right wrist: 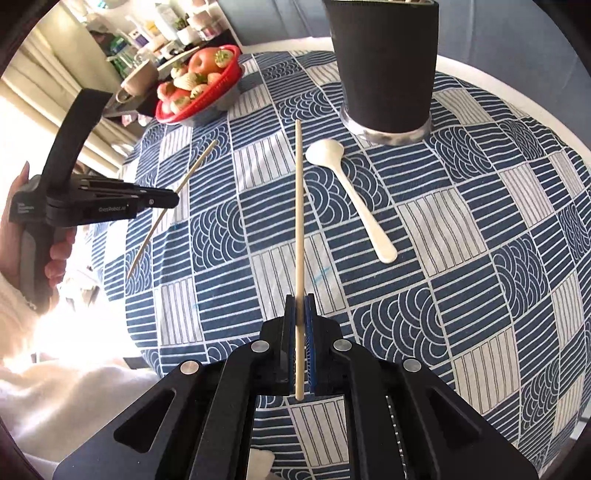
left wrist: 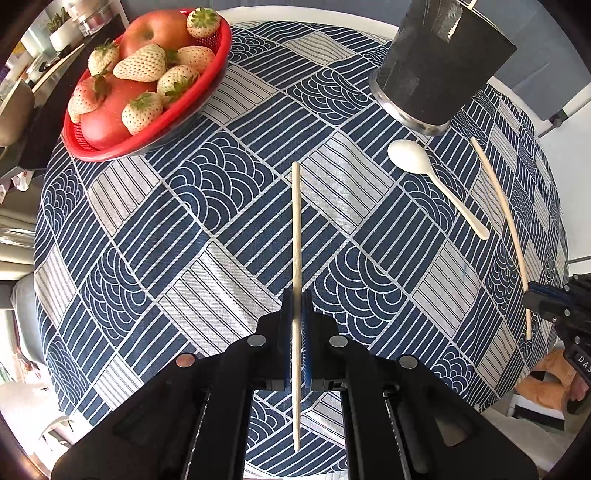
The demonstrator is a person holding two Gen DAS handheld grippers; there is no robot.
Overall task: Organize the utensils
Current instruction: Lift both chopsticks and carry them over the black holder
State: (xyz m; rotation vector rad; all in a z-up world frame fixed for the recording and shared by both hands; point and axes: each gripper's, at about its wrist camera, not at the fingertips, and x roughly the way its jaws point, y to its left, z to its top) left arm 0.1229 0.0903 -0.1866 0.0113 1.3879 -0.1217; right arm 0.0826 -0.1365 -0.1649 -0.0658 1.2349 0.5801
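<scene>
My left gripper (left wrist: 297,295) is shut on a wooden chopstick (left wrist: 296,229) and holds it above the patterned tablecloth (left wrist: 229,236). My right gripper (right wrist: 300,301) is shut on a second chopstick (right wrist: 299,206), also held above the cloth. Each gripper shows in the other's view: the right gripper (left wrist: 532,295) with its chopstick (left wrist: 498,199), the left gripper (right wrist: 173,199) with its chopstick (right wrist: 192,173). A white spoon (left wrist: 428,173) lies on the cloth just in front of a tall black utensil holder (left wrist: 436,62). The spoon (right wrist: 351,192) and the holder (right wrist: 384,66) also show in the right wrist view.
A red basket (left wrist: 155,129) with apples and pale strawberries stands at the far left of the round table; it also shows in the right wrist view (right wrist: 201,85). A shelf with bottles and jars (right wrist: 159,33) is behind the table.
</scene>
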